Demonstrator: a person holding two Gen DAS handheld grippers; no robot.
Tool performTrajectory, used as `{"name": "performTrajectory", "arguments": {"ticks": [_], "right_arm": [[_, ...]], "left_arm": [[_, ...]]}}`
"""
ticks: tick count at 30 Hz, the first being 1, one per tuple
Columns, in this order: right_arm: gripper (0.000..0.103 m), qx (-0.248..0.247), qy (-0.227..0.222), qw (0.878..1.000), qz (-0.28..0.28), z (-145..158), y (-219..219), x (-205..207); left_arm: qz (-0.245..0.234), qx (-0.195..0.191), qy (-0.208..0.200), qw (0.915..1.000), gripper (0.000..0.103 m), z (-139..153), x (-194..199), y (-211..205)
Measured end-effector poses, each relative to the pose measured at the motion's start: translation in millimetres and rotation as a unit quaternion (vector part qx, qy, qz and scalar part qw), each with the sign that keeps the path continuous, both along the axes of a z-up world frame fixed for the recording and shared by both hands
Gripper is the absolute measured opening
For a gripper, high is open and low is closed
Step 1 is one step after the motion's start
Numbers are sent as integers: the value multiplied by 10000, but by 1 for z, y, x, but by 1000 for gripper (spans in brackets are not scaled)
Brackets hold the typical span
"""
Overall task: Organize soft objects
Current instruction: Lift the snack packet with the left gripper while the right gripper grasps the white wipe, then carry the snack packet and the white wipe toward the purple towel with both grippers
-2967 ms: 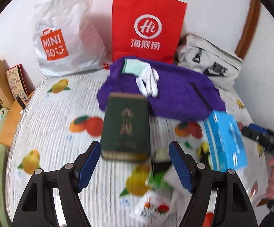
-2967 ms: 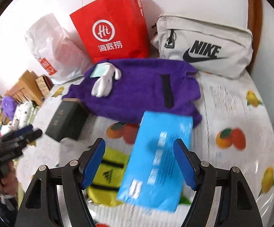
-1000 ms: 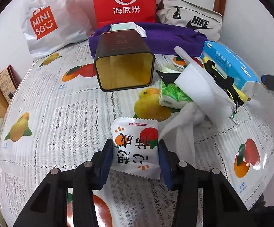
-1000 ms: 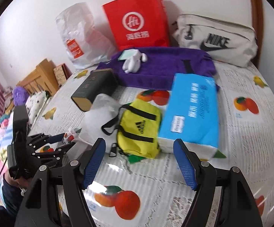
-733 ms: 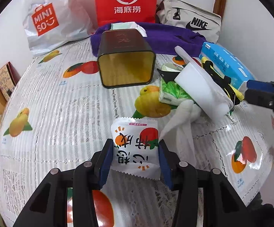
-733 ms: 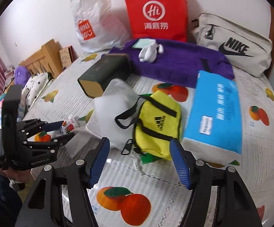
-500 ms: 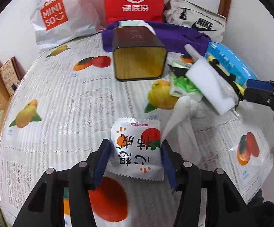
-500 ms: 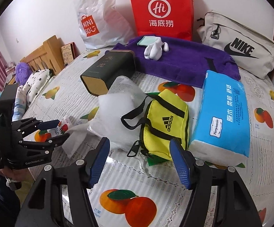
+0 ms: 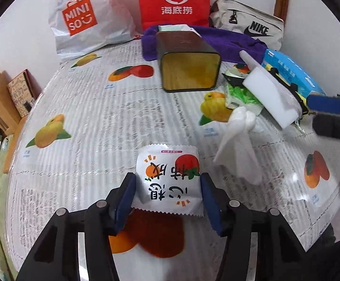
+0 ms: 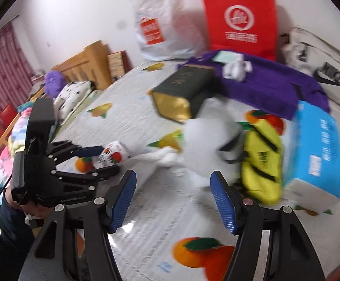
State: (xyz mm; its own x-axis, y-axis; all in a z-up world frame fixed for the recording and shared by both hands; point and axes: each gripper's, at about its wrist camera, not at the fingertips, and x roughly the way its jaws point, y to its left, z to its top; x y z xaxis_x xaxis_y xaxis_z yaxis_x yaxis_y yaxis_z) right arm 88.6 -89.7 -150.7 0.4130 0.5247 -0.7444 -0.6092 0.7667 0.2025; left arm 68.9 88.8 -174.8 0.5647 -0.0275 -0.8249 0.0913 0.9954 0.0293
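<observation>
I am holding the left gripper [image 9: 168, 199] low over the counter [image 9: 95, 121], and its fingers [image 9: 125, 197] have just been opening; they are still bracketing the snack packet [image 9: 170, 182], both pads touching its edges, so I am reading that as a light grasp on the packet. The packet is sitting near the front edge of the fruit-print cloth. Just to its right a white plastic bag [image 9: 237, 145] is trailing out from the clutter, and behind that a white foam block [image 9: 270, 96] is lying tilted against the yellow bag [image 10: 261, 161] and the blue tissue pack [image 10: 317, 154]. A dark green tin [image 9: 188, 65] is lying on its side farther back, its end facing me, partly on the purple towel [image 10: 275, 86].

The right gripper [image 10: 173, 201] is hovering with its fingers released and nothing between them; they narrowed a moment ago. Ahead of it the white bag is blurring across the way to the yellow bag.
</observation>
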Motion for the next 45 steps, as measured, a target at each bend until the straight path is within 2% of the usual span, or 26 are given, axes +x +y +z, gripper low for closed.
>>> {"name": "performTrajectory", "arguments": {"ticks": [5, 12, 18, 23, 24, 25, 26, 28, 29, 30, 33, 36, 45], "right_arm": [[66, -141, 26, 9997, 191, -15, 30, -2], [66, -416, 127, 9989, -179, -38, 52, 10], [79, -565, 29, 9977, -385, -50, 63, 23], [79, -585, -137, 9971, -470, -53, 68, 30], [74, -616, -183, 9968, -482, -53, 69, 31], [63, -670, -241, 9962, -494, -53, 69, 30], [57, -735, -320, 9955, -497, -53, 70, 30], [31, -660, -287, 9966, -405, -51, 67, 29], [24, -589, -216, 9974, -343, -50, 65, 28], [12, -525, -147, 9981, -282, -50, 63, 28], [7, -410, -34, 9989, -205, -48, 57, 25], [7, -395, 12, 9992, -100, -43, 52, 17], [7, -46, -267, 9996, 108, 2, 27, -15]], "left_arm": [[293, -27, -21, 9996, 52, 1, -3, 20], [435, -132, -64, 9989, 52, 0, -6, 35], [382, -236, -96, 9989, 53, 0, -6, 39], [445, -291, -100, 9985, 54, 1, -6, 41], [453, -292, -105, 9985, 54, 1, -7, 41], [453, -282, -109, 9985, 54, 1, -7, 41], [451, -266, -112, 9986, 53, 1, -7, 40], [452, -247, -105, 9986, 53, 1, -7, 40], [462, -251, -92, 9986, 53, 1, -6, 40], [473, -258, -84, 9985, 53, 1, -6, 40], [485, -261, -76, 9985, 52, 1, -5, 39], [512, -318, -50, 9982, 49, 2, -5, 39], [660, -556, -115, 9962, 43, 14, -2, 32]]}}
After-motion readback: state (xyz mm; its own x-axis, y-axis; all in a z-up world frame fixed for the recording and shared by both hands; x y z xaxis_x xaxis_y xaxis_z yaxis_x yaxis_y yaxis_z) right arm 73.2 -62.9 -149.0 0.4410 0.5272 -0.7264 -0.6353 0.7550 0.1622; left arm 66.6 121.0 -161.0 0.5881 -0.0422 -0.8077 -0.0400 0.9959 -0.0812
